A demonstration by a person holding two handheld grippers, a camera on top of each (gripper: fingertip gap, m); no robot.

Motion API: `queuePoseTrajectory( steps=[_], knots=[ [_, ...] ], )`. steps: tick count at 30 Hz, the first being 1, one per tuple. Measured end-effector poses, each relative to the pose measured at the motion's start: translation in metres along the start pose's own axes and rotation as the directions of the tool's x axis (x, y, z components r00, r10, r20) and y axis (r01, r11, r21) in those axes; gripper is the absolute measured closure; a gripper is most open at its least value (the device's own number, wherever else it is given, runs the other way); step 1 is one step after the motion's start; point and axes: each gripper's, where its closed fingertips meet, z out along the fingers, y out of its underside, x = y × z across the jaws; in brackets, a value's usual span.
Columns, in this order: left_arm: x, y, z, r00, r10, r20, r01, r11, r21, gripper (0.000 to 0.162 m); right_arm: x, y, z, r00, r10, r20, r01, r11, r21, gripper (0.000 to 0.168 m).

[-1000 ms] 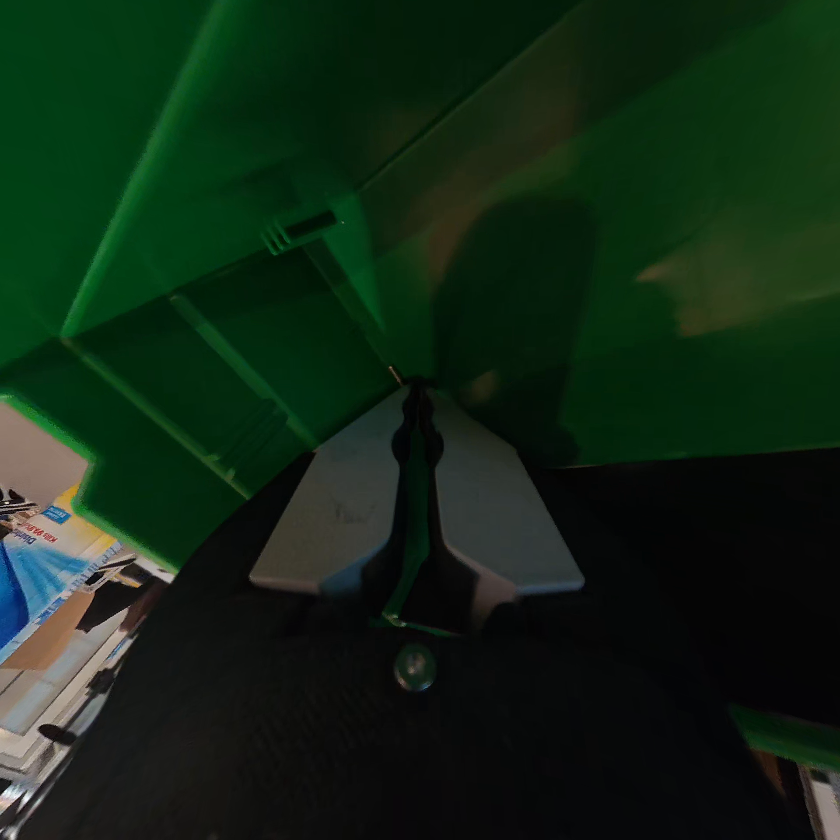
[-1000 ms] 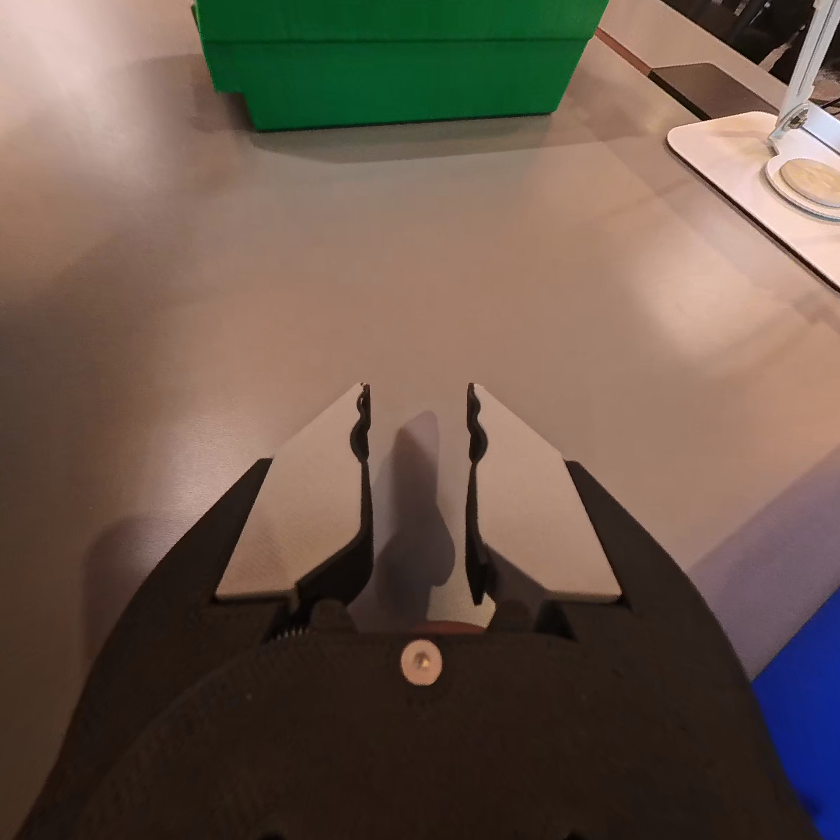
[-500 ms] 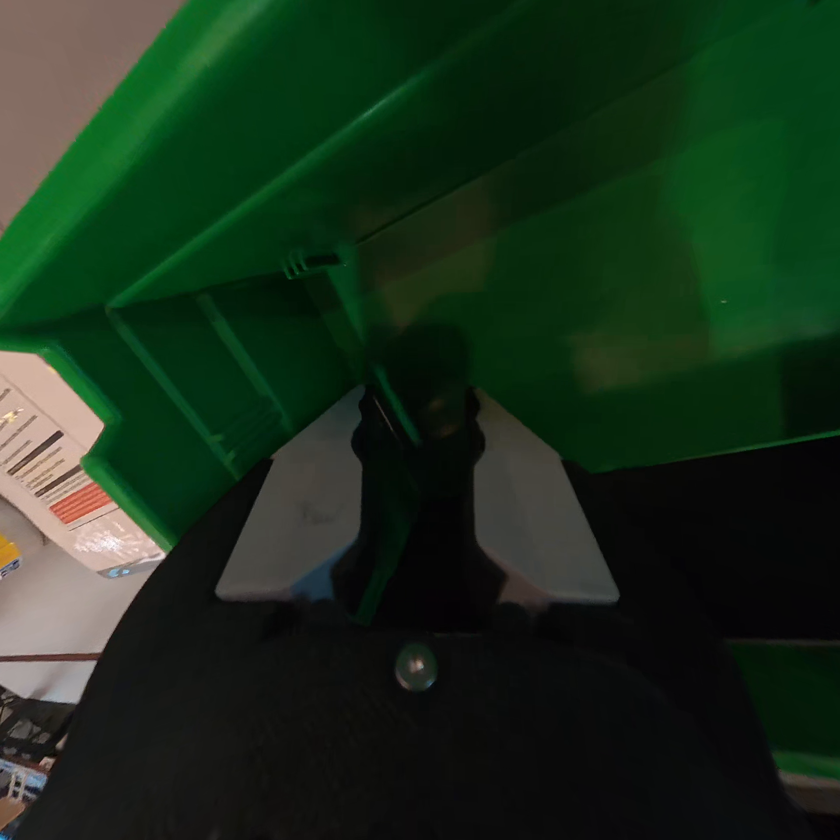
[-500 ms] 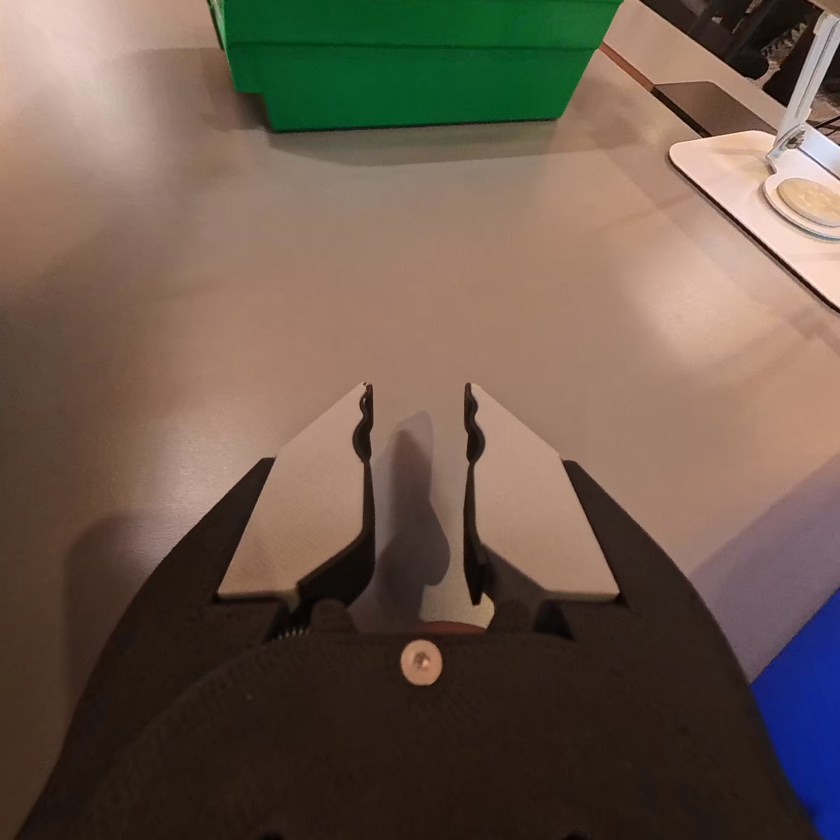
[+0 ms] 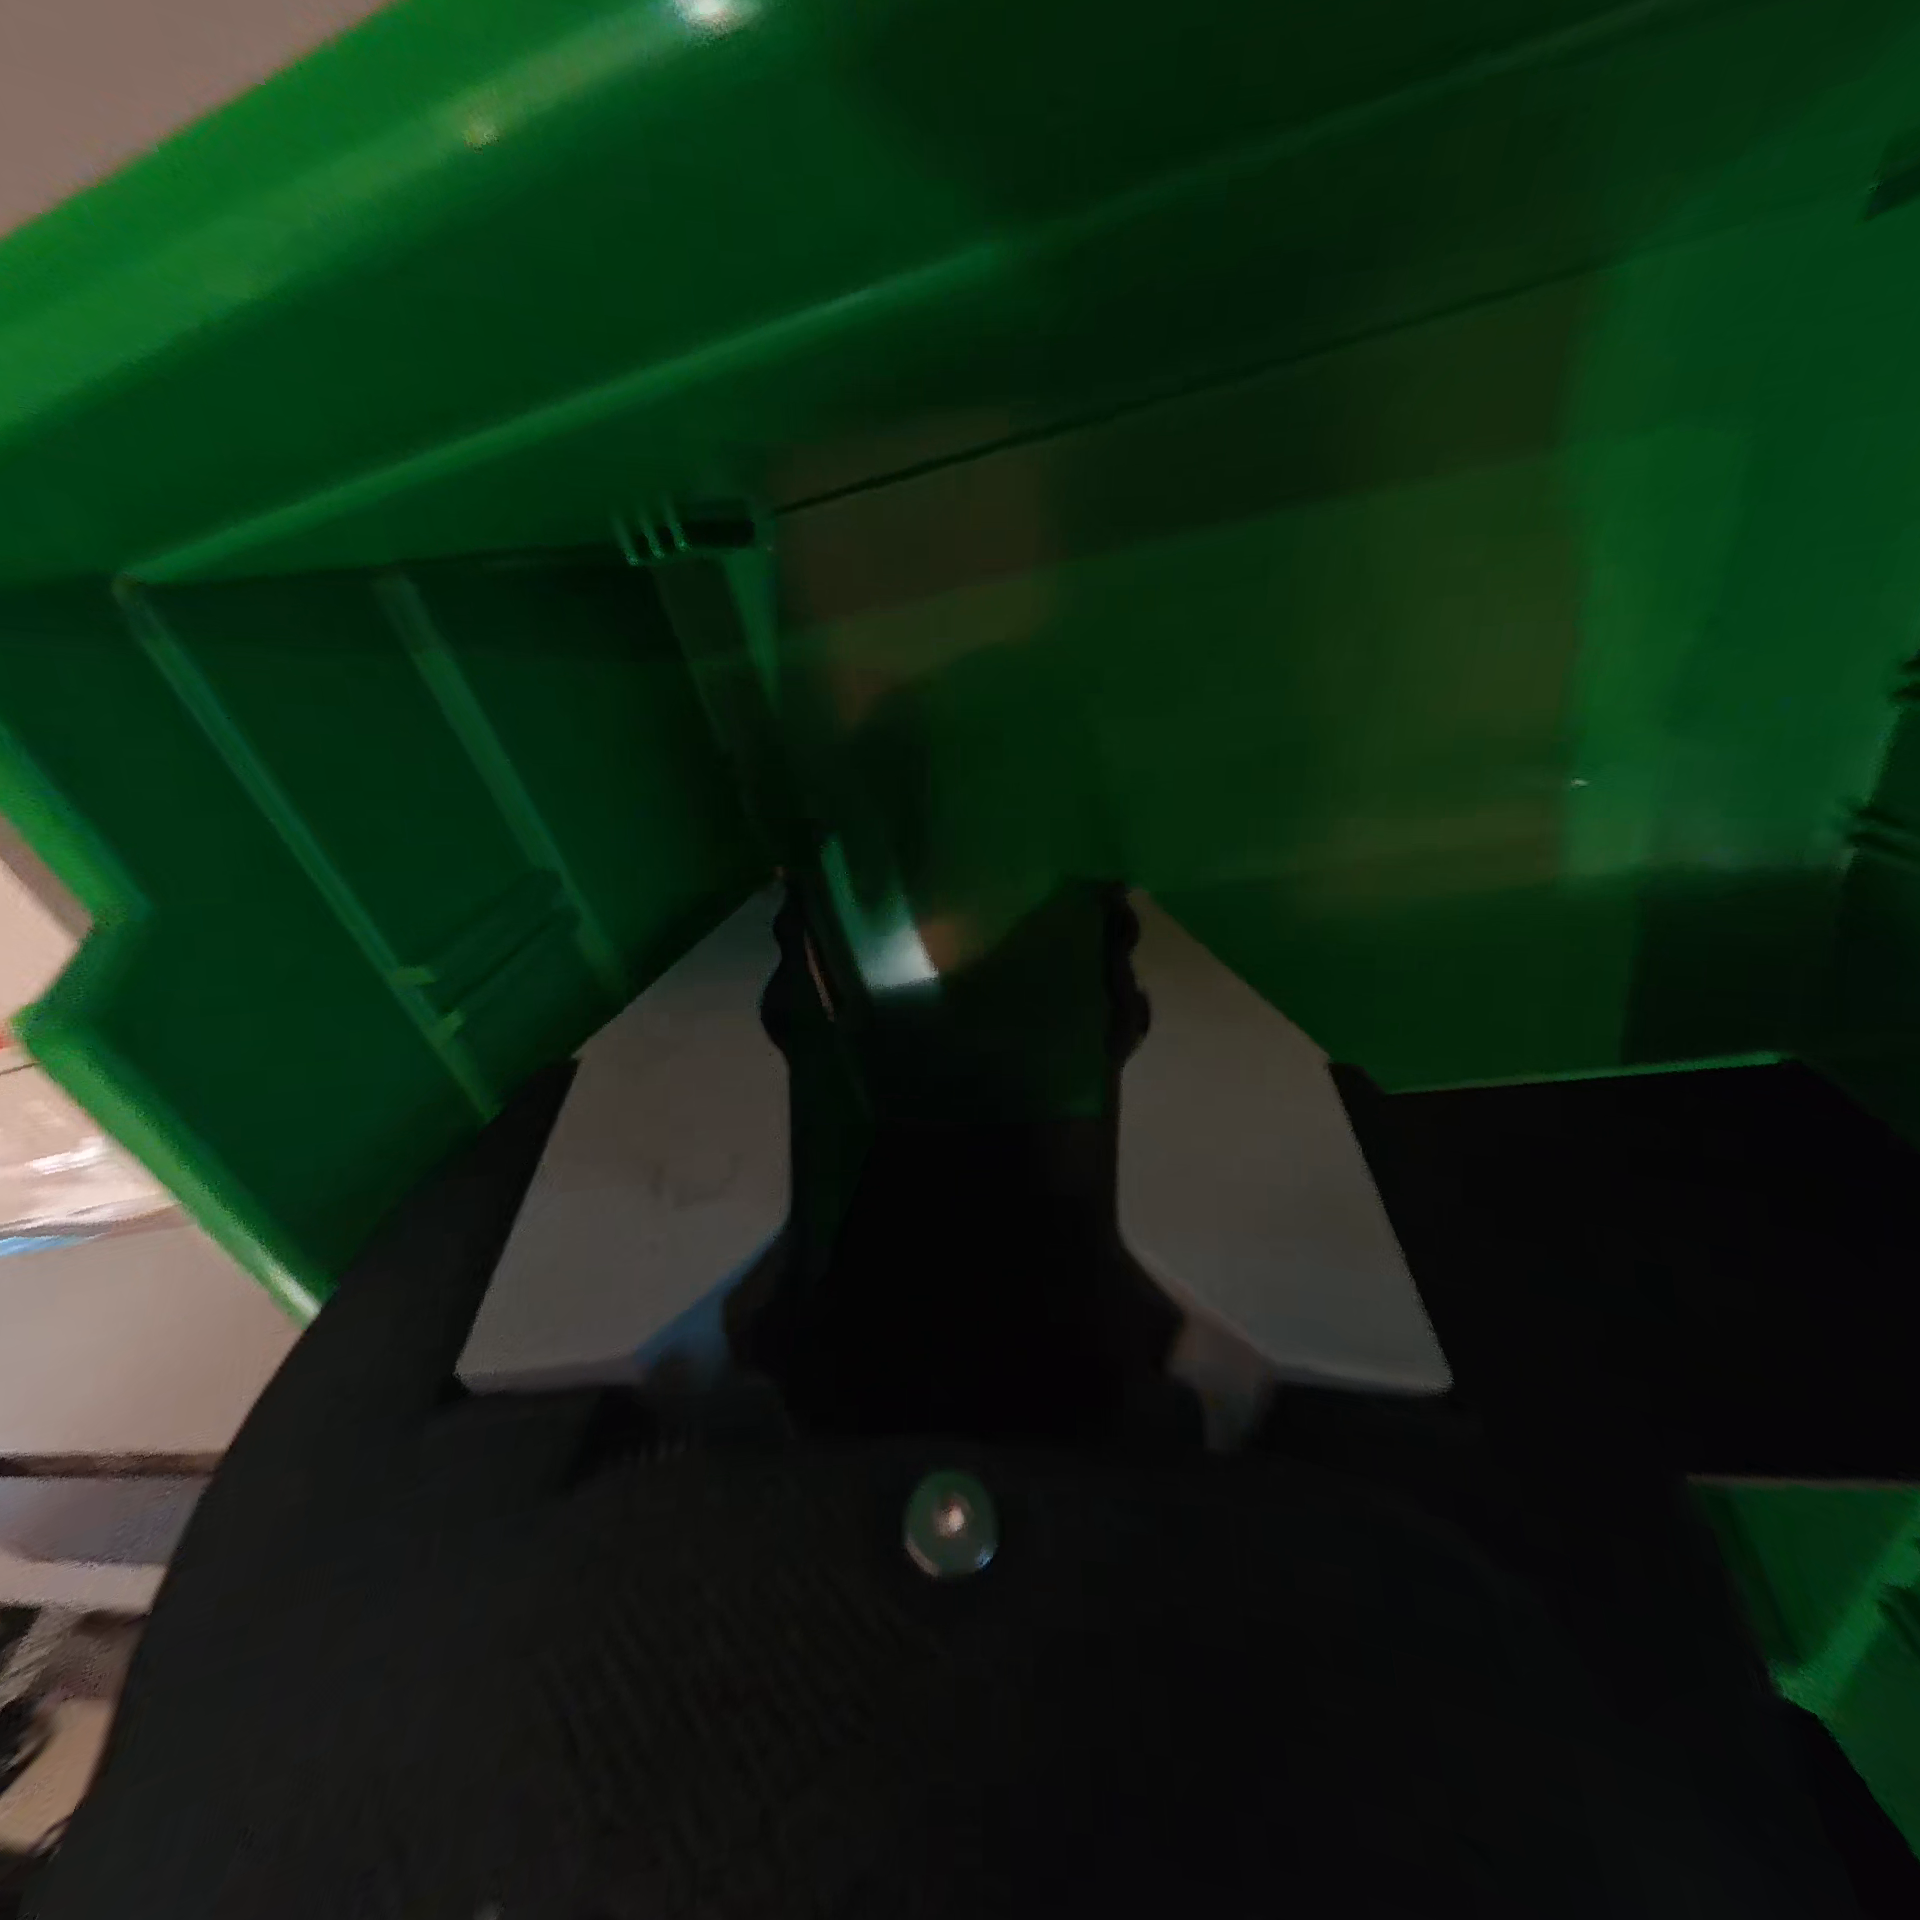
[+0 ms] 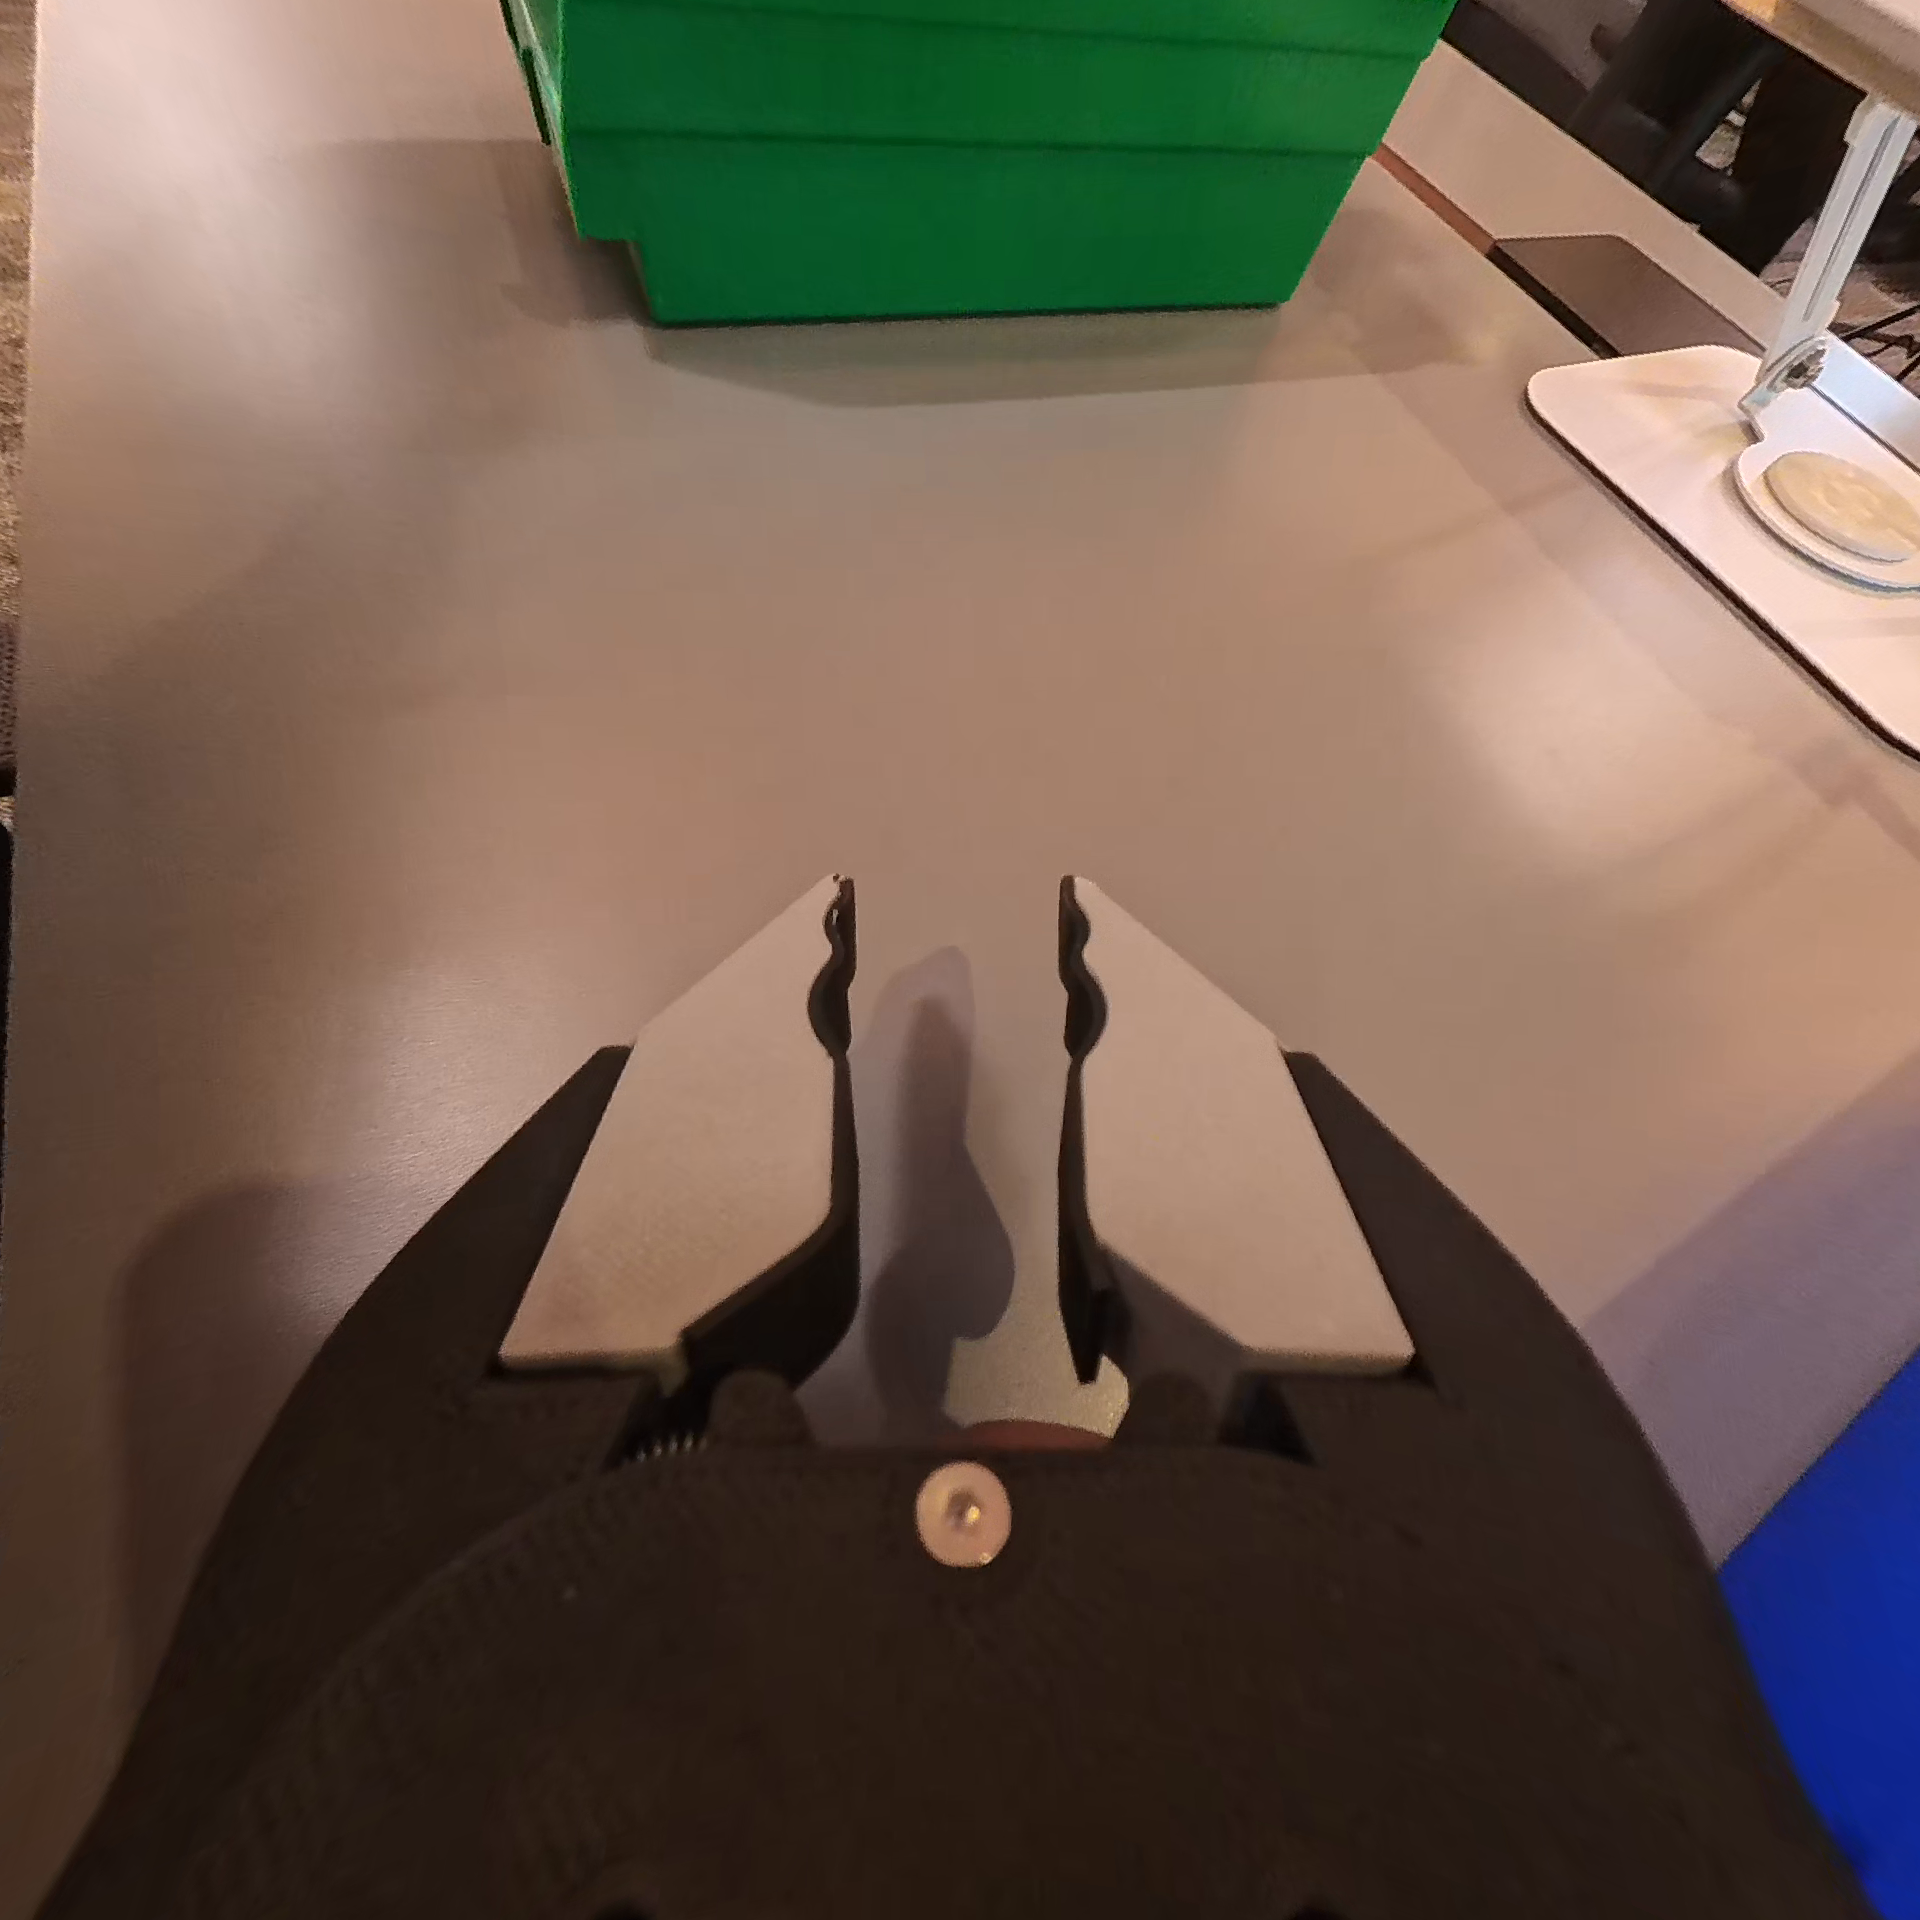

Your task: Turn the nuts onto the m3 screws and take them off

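Observation:
No nuts or screws can be made out in either view. My left gripper [image 5: 951, 914] is open, deep inside a green plastic bin [image 5: 935, 312]. A thin green divider wall [image 5: 862, 935] stands between the jaws, close to the left finger [image 5: 665, 1143]. The picture is dark and blurred, and I see nothing held. My right gripper [image 6: 956, 888] is open and empty, low over the grey table [image 6: 935, 623]. The stacked green bins [image 6: 966, 156] stand well ahead of it.
A white stand base [image 6: 1714, 499] with a slanting metal arm sits at the table's right side. A dark flat thing [image 6: 1579, 291] lies behind it. A blue surface [image 6: 1849, 1558] shows beyond the table's right front edge. The gap from one gripper's tips to the other's is roughly 45 centimetres.
My left gripper was shut with the thin green wall between its fingers and has opened wide inside the bin. My right gripper stays open and has shifted only slightly.

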Motion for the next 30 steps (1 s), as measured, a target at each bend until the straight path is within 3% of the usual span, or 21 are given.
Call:
queuePoseTrajectory(
  steps=[3, 6, 8, 10, 15, 19, 24, 30],
  knots=[
    [0.011, 0.000, 0.001, 0.992, -0.036, -0.117, 0.039, 0.999, 0.026, 0.123, 0.000, 0.000, 0.000, 1.000, -0.002, 0.000, 0.002, 1.000, 0.002, 0.132],
    [0.022, -0.014, -0.008, 0.967, -0.043, -0.251, 0.079, 0.988, 0.132, 0.093, -0.001, 0.000, 0.000, 1.000, -0.002, 0.002, 0.002, 1.000, 0.002, 0.132],
    [0.034, -0.027, -0.031, 0.930, -0.008, -0.369, 0.109, 0.961, 0.253, 0.104, -0.001, 0.001, 0.000, 1.000, -0.003, 0.001, 0.003, 1.000, -0.002, 0.132],
    [0.041, -0.031, -0.058, 0.909, 0.045, -0.413, 0.110, 0.933, 0.342, 0.104, 0.000, 0.001, 0.001, 1.000, -0.004, -0.002, 0.004, 1.000, -0.006, 0.132],
    [0.032, -0.009, -0.105, 0.948, 0.095, -0.304, 0.052, 0.895, 0.443, 0.089, 0.000, 0.000, 0.000, 1.000, -0.008, -0.008, 0.008, 1.000, 0.000, 0.133],
    [0.002, 0.023, -0.114, 0.992, 0.034, -0.118, 0.023, 0.893, 0.450, 0.088, -0.002, -0.003, -0.001, 1.000, -0.026, -0.010, 0.026, 1.000, 0.006, 0.133],
    [-0.019, 0.072, -0.099, 0.999, -0.029, -0.030, 0.038, 0.932, 0.361, 0.087, -0.004, -0.004, -0.003, 0.998, -0.053, -0.020, 0.053, 0.999, 0.008, 0.132],
    [-0.038, 0.119, -0.051, 0.998, -0.045, 0.052, 0.038, 0.991, 0.130, 0.089, -0.010, -0.008, -0.004, 0.997, -0.080, -0.016, 0.080, 0.997, 0.017, 0.132]
  ],
)
